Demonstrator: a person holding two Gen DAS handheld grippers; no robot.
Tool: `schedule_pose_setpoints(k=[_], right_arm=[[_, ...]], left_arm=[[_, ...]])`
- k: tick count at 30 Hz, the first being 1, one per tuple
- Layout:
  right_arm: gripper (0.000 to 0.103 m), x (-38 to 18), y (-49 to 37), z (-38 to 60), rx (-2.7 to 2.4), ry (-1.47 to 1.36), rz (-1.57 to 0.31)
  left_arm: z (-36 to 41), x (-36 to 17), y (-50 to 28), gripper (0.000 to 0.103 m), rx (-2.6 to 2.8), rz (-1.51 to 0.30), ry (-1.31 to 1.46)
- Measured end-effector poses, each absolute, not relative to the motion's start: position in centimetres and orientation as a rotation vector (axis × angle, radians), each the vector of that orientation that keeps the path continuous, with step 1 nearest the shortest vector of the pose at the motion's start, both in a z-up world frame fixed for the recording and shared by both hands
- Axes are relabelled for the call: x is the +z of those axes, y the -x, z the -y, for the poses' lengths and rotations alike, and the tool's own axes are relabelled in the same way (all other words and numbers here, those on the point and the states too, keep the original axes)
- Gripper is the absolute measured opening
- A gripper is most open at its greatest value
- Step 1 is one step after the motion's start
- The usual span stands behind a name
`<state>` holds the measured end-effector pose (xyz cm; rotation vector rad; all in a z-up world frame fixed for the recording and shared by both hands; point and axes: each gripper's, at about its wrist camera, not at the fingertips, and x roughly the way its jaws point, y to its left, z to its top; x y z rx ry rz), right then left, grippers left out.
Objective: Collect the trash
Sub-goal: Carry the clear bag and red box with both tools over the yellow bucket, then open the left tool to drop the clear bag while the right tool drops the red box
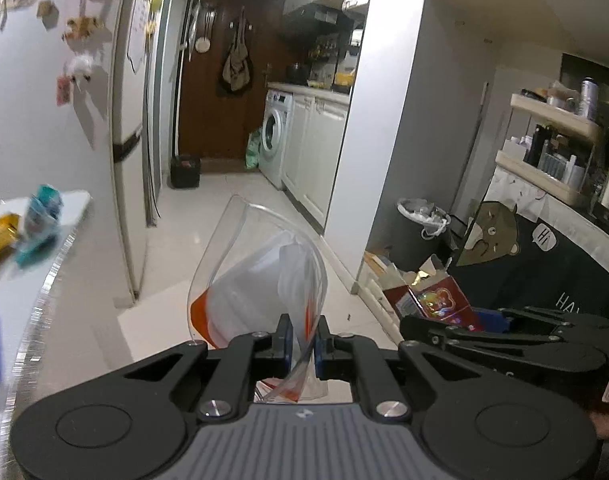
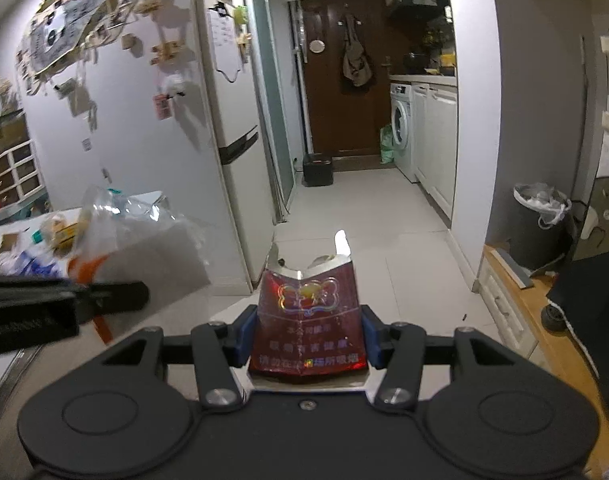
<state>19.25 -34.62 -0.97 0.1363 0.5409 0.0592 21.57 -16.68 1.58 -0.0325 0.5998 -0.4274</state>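
My left gripper is shut on a clear plastic wrapper with orange edges, which sticks up ahead of the jaws. The same wrapper shows at the left of the right wrist view, held by the left gripper. My right gripper is shut on a torn red cigarette box with a silver lining, pinched at both sides. That red box also appears at the right of the left wrist view. A dark trash bin with a white liner stands on the floor by the white wall; the bin is right of the box.
A table at the left carries a teal packet, a yellow packet and other litter. A fridge stands beside it. The tiled floor runs to a washing machine and brown door. A wooden counter is at right.
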Motion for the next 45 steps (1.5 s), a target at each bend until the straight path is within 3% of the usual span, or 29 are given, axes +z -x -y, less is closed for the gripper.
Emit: schedule_pose_setpoints(k=[20, 31, 45], right_arm=[[0.053, -21.5, -31.0, 34.7, -0.003, -0.220, -0.949], [0.053, -28.0, -32.8, 35.6, -0.017, -0.245, -1.127], [0.053, -31.2, -34.6, 33.7, 0.058, -0.177, -1.174]], left_arm=[[16.4, -19.0, -34.2, 0.011, -0.334, -1.021, 0.096], [17.2, -25.8, -37.3, 0.011, -0.352, -1.164, 0.099], [16.3, -31.3, -39.6, 0.011, -0.334, -1.279, 0.060]])
